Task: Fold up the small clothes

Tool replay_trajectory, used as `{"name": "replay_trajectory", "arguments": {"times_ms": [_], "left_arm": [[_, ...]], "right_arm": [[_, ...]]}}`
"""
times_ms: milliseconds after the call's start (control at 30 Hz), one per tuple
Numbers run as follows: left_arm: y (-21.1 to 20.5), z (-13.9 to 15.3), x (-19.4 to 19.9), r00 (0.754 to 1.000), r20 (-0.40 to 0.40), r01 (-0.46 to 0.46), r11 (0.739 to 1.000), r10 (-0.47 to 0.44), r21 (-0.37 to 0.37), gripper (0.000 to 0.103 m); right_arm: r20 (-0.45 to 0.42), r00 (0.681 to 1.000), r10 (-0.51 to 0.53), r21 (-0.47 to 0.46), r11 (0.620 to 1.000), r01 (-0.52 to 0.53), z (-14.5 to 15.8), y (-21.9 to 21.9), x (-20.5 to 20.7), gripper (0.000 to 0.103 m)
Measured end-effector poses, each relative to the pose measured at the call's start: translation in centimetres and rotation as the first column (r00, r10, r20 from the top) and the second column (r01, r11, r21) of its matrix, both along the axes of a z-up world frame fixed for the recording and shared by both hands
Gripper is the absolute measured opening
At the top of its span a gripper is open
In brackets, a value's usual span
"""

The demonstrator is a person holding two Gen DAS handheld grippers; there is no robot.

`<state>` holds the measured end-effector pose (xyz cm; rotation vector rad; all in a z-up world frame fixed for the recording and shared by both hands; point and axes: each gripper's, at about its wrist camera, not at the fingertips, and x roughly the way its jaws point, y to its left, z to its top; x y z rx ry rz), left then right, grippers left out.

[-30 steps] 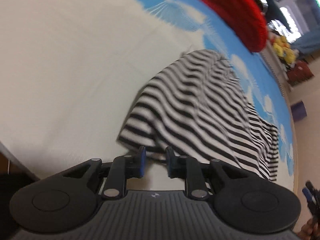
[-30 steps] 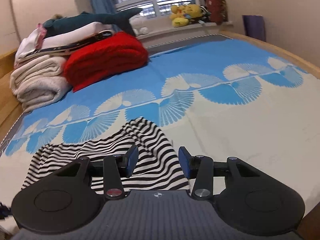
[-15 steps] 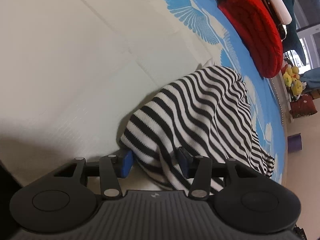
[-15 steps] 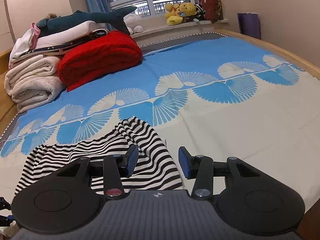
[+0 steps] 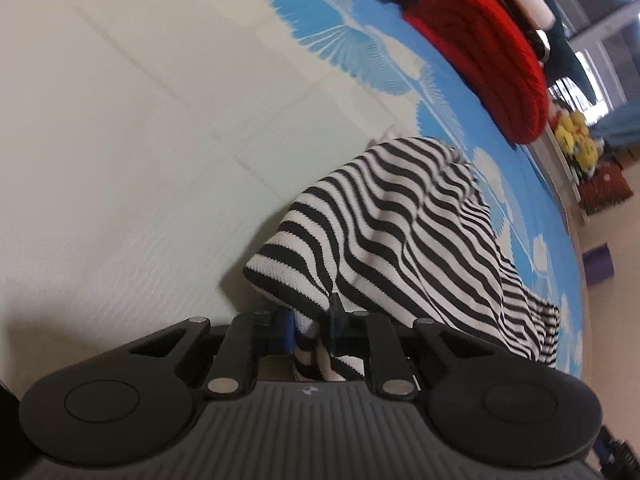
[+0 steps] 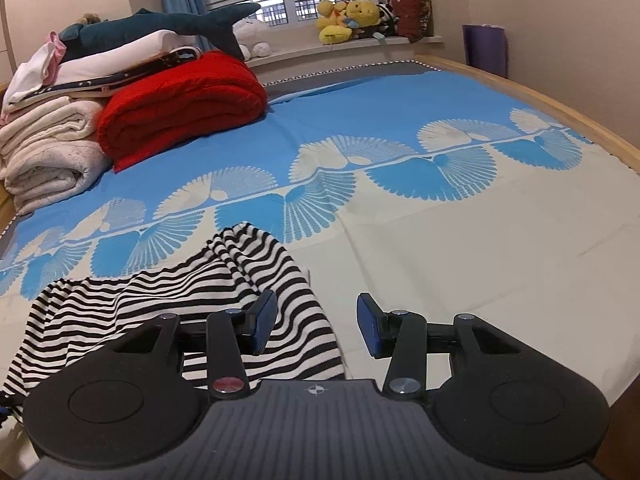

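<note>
**While the left claw is pinching striped cloth, the right one is waiting open**

Where the blue pads are meeting, the left gripper (image 5: pixel 311 330) is clamping a fold of the striped garment (image 5: pixel 404 240), with the cloth bunching between the fingers and hanging down behind them. From that pinch the black-and-white knit is rising into a peak and spreading away across the bedspread (image 5: pixel 140 128).

Seen from the right wrist, the right gripper (image 6: pixel 316 328) is standing with its jaws spread wide and nothing between them, its left pad hovering over the garment's near edge (image 6: pixel 168 296) while the right pad is sitting over bare cream sheet. The garment is lying rumpled on the near left part of the bed (image 6: pixel 480 240). Farther back, a folded red blanket (image 6: pixel 180 108) is resting beside a stack of white bedding (image 6: pixel 48 152), with plush toys (image 6: pixel 348 18) lining the windowsill.
</note>
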<state>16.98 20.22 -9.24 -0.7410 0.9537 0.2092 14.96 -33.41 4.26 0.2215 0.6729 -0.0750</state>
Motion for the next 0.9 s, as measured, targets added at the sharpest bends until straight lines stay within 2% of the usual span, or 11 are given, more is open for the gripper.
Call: {"name": "replay_trajectory", "arguments": {"times_ms": [267,400,500,633,733,800,833,900], "left_arm": [[0.4,2.8,-1.2,0.998,0.055,0.008,1.0,-0.01,0.029,0.014],[1.4,3.7,-2.6,0.999,0.045,-0.033,0.998,0.03,0.046,0.013],[2.2,4.3,-3.3,0.998,0.009,-0.059,0.99,0.058,0.131,0.014],[2.1,5.4,-3.6,0.997,-0.037,-0.058,0.963,0.07,0.263,0.014],[-0.1,7.4,-2.8,1.0,-0.016,0.002,0.934,0.004,0.359,0.013],[-3.4,10.0,-2.0,0.994,0.052,0.068,0.9,-0.099,0.43,0.013],[-5.5,11.4,-1.6,0.982,0.096,0.101,0.886,-0.161,0.453,0.013],[-9.6,13.7,-0.7,0.947,0.171,0.168,0.875,-0.271,0.454,0.013]], "right_arm": [[-0.015,1.0,-0.012,-0.008,1.0,0.012,-0.2,0.6,0.6,0.046],[-0.01,1.0,-0.01,-0.009,1.0,0.01,0.0,0.8,0.8,0.046],[-0.006,1.0,-0.018,-0.007,1.0,0.018,0.1,0.7,0.9,0.046],[-0.006,0.999,-0.051,0.006,0.999,0.051,0.3,-0.1,0.9,0.046],[-0.01,0.997,-0.074,0.024,0.997,0.074,0.4,-1.0,0.7,0.046],[-0.013,0.997,-0.082,0.033,0.996,0.082,0.4,-1.4,0.7,0.046],[-0.013,0.996,-0.084,0.038,0.996,0.084,0.4,-1.7,0.7,0.046],[-0.003,0.997,-0.083,0.054,0.995,0.083,0.6,-2.2,0.6,0.045]]}}
